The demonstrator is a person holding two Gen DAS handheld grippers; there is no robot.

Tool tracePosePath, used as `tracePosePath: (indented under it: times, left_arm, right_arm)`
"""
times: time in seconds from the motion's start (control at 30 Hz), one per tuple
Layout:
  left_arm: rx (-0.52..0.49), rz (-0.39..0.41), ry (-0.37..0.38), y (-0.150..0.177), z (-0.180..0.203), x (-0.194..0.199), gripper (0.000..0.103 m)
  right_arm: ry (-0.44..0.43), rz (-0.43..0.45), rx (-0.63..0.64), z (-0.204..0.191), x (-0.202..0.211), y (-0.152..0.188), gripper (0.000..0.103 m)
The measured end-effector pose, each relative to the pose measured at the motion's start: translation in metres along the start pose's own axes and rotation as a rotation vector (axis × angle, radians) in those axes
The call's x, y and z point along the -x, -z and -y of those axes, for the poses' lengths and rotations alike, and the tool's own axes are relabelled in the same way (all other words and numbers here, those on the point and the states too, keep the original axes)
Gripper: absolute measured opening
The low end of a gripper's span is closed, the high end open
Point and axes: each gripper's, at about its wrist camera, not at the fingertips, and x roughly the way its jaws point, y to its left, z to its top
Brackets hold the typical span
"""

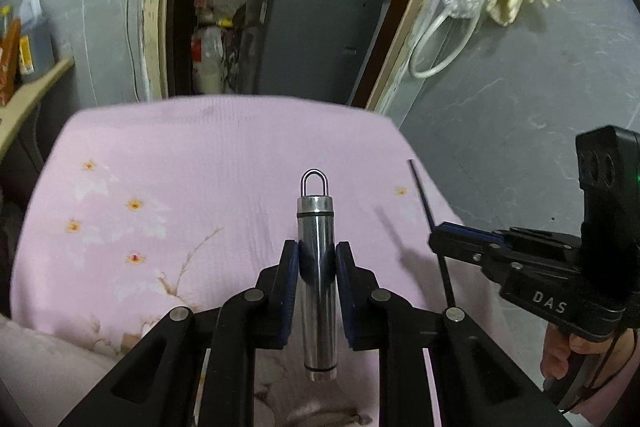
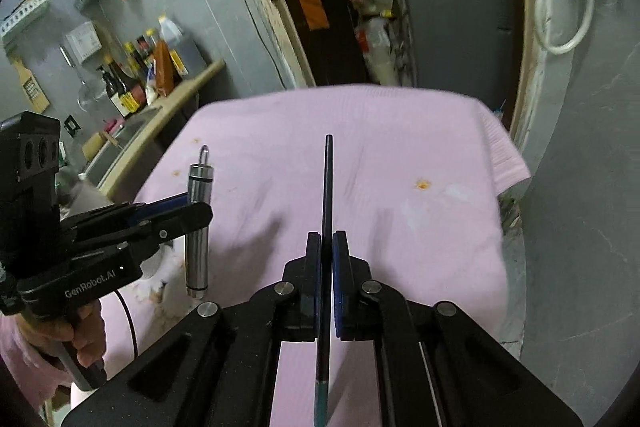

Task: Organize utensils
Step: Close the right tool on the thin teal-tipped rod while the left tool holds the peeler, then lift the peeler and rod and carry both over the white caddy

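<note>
My left gripper (image 1: 317,259) is shut on a shiny metal tube (image 1: 319,279) with a wire loop at its far end, held above the pink cloth (image 1: 192,187). The same tube (image 2: 197,223) and left gripper (image 2: 200,213) show at the left of the right wrist view. My right gripper (image 2: 327,247) is shut on a thin dark stick (image 2: 327,211) that points away from me, its near end greenish. In the left wrist view the right gripper (image 1: 440,233) holds that stick (image 1: 424,197) at the right, above the cloth's edge.
The pink flowered cloth (image 2: 400,187) covers a small table. A counter (image 2: 176,99) with bottles stands to the left. Behind is a doorway into a cluttered room with a grey cabinet (image 1: 316,35). Grey wall and a hanging white hose (image 1: 436,39) lie right.
</note>
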Motion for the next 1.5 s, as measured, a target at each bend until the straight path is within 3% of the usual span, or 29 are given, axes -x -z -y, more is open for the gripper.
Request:
tracePosePath:
  times: [0.3, 0.57, 0.77, 0.97, 1.2, 1.5]
  left_arm:
    - [-0.099, 0.087, -0.006, 0.022, 0.018, 0.067, 0.018]
    - [-0.054, 0.179, -0.007, 0.04, 0.011, 0.125, 0.018]
    - [-0.011, 0.257, -0.007, 0.028, -0.014, 0.175, 0.018]
    - [-0.002, 0.345, -0.028, 0.011, -0.043, 0.24, 0.018]
    - [0.019, 0.447, -0.126, -0.001, -0.09, 0.298, 0.018]
    - [0.06, 0.506, -0.248, -0.006, -0.144, 0.31, 0.018]
  right_arm:
    - [0.047, 0.134, 0.031, -0.021, 0.067, 0.012, 0.005]
    - [0.049, 0.245, 0.039, -0.056, 0.102, 0.013, 0.005]
    - [-0.009, 0.329, 0.093, -0.104, 0.128, -0.014, 0.005]
    - [-0.133, 0.379, 0.169, -0.165, 0.149, -0.042, 0.005]
    - [-0.248, 0.446, 0.249, -0.231, 0.153, -0.064, 0.005]
    - [-0.228, 0.454, 0.332, -0.276, 0.115, -0.075, 0.005]
